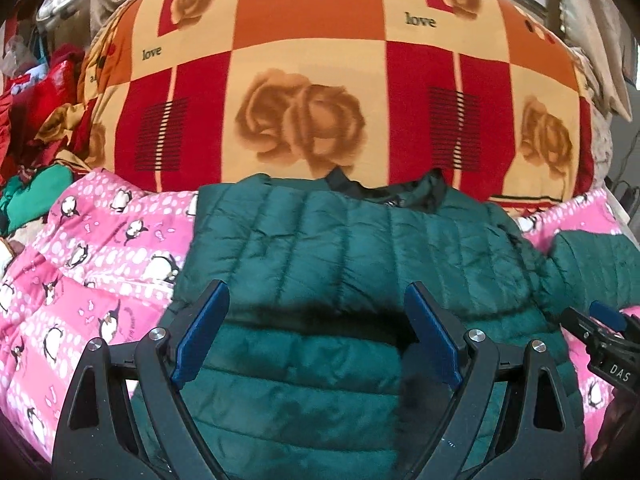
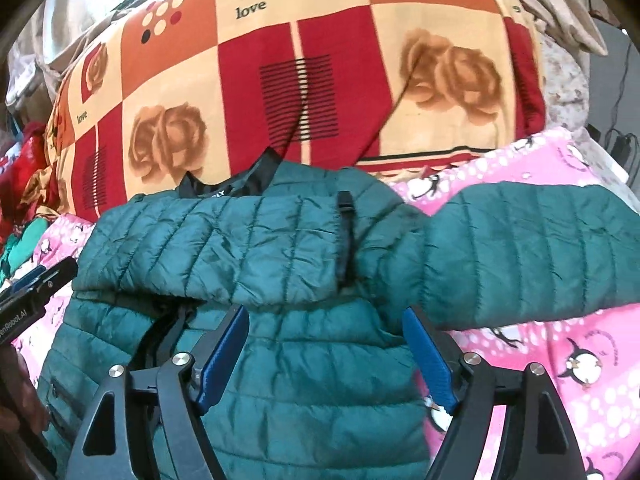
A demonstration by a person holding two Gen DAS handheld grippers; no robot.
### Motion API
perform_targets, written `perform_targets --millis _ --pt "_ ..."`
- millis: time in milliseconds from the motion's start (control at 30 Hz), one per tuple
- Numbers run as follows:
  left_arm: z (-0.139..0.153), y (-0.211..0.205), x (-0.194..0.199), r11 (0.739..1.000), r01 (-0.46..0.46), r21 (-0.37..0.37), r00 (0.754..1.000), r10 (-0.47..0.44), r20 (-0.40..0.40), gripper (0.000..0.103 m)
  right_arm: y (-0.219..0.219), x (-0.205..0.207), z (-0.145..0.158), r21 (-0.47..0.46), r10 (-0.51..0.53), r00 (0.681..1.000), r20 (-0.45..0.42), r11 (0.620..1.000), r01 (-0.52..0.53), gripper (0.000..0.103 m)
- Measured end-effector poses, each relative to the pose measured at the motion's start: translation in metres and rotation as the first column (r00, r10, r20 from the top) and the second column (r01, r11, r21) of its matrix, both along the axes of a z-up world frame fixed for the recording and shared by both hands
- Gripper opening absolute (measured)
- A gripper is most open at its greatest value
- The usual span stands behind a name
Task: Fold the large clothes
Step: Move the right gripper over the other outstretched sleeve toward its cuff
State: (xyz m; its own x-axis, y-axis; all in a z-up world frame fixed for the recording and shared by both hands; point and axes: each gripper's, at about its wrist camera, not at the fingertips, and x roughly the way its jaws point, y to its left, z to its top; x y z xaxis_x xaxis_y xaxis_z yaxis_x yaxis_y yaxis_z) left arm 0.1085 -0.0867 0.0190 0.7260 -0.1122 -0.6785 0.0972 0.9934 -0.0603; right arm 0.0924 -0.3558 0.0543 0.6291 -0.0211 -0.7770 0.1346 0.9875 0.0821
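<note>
My left gripper (image 1: 316, 332) and right gripper (image 2: 326, 356) gape, holding nothing. One sleeve lies across the green jacket (image 1: 360, 248) on the pink quilt (image 1: 92, 264). The other sleeve (image 2: 532, 248), spread toward the quilt's right edge, remains unfolded.

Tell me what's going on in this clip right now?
A person with a claw in each hand is folding a dark green quilted puffer jacket spread on a pink penguin-print quilt, in front of a red and orange rose-patterned blanket. One sleeve lies folded across the chest; the other sleeve lies out to the side. The left claw and right claw both hover open over the jacket, gripping nothing.
</note>
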Motion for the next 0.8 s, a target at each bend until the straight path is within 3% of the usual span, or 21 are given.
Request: perform_targets --millis 800 --pt "-0.001 -0.059 -0.019 0.997 0.065 0.043 0.998 -0.065 0.001 0.089 -0.054 -0.029 -0.002 0.030 -0.093 0.996 0.000 0.995 0.093 0.079"
